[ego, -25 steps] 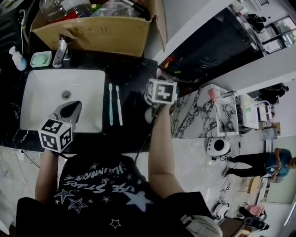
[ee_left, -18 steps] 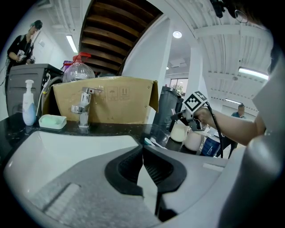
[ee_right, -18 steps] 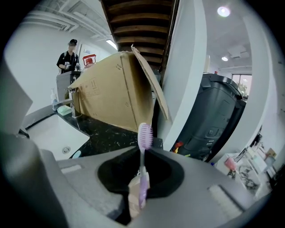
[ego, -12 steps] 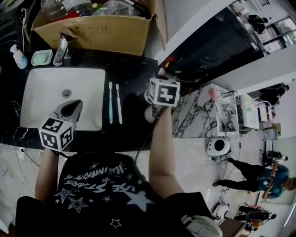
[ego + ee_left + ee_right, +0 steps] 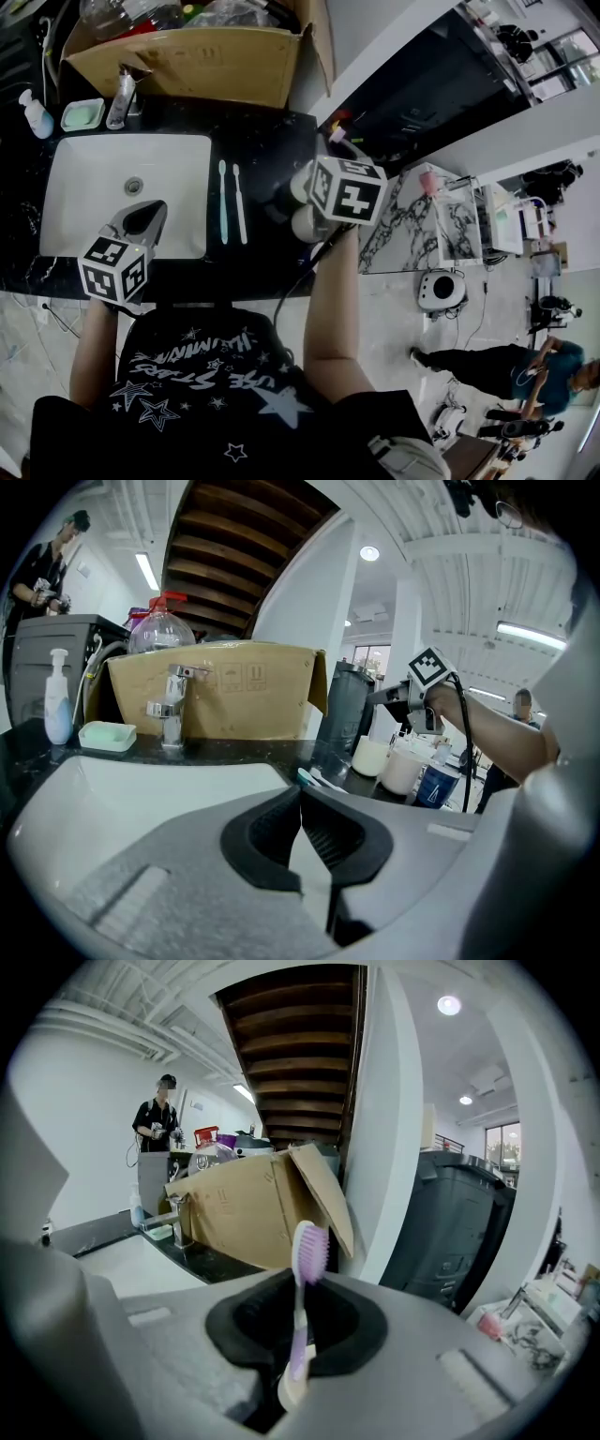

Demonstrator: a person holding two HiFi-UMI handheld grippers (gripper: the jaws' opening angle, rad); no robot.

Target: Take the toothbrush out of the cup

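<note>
A purple toothbrush (image 5: 307, 1252) stands bristle end up between the pads of my right gripper (image 5: 298, 1330), which is shut on its handle. In the head view that gripper (image 5: 326, 161) hangs above and just right of two white cups (image 5: 305, 223) on the dark counter. The left gripper view shows the same cups (image 5: 370, 757) below the right gripper (image 5: 412, 694). My left gripper (image 5: 142, 217) hovers over the white sink (image 5: 84, 178); its jaws (image 5: 300, 829) are shut with nothing between them.
Two toothbrushes, one teal (image 5: 223, 202) and one white (image 5: 238, 202), lie on the counter right of the sink. A tap (image 5: 120, 94), a soap dish (image 5: 82, 114) and a pump bottle (image 5: 34, 112) stand behind it. An open cardboard box (image 5: 187, 61) fills the back. A blue cup (image 5: 436, 782) stands by the white ones.
My right gripper has shifted right and slightly nearer with the purple toothbrush, uncovering more of the white cups. The left gripper has stayed over the sink.
</note>
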